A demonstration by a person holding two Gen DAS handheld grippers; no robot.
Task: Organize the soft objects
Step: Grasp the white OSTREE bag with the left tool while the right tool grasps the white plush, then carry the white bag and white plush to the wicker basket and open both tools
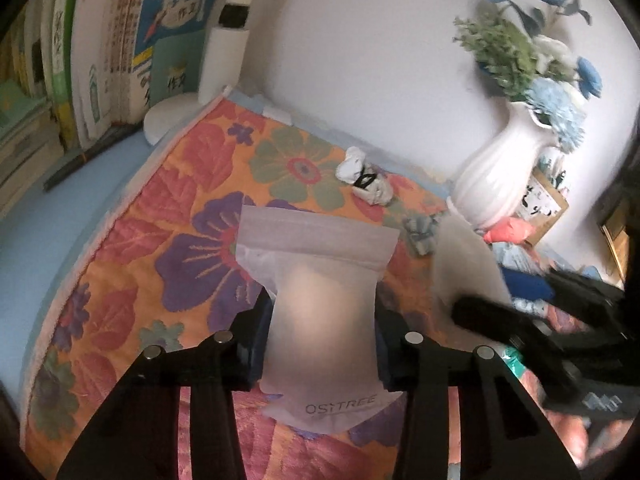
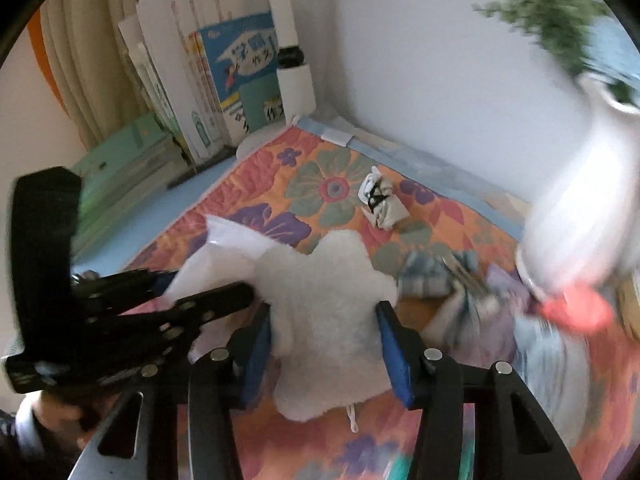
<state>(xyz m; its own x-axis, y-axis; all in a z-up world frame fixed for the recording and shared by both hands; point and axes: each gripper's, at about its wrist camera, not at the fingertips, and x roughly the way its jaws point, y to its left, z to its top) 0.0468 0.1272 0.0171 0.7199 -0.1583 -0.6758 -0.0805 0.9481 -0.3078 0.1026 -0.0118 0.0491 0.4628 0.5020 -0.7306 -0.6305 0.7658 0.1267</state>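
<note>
My left gripper (image 1: 322,332) is shut on a frosted translucent zip pouch (image 1: 320,292) marked OSITREE, held upright above the floral cloth (image 1: 168,208). My right gripper (image 2: 324,320) is shut on a white fluffy soft piece (image 2: 326,308), just right of the pouch (image 2: 224,252). The left gripper (image 2: 216,300) shows at the left of the right wrist view, and the right gripper (image 1: 480,312) at the right of the left wrist view. A white rolled sock with a black band (image 1: 366,178) (image 2: 380,200) lies further back on the cloth.
A white vase with blue flowers (image 1: 504,168) (image 2: 580,208) stands at the right. Books (image 1: 120,40) (image 2: 208,80) and a white lamp base (image 1: 168,116) stand at the back left. Blue-grey and pink soft items (image 2: 460,280) (image 1: 508,232) lie near the vase.
</note>
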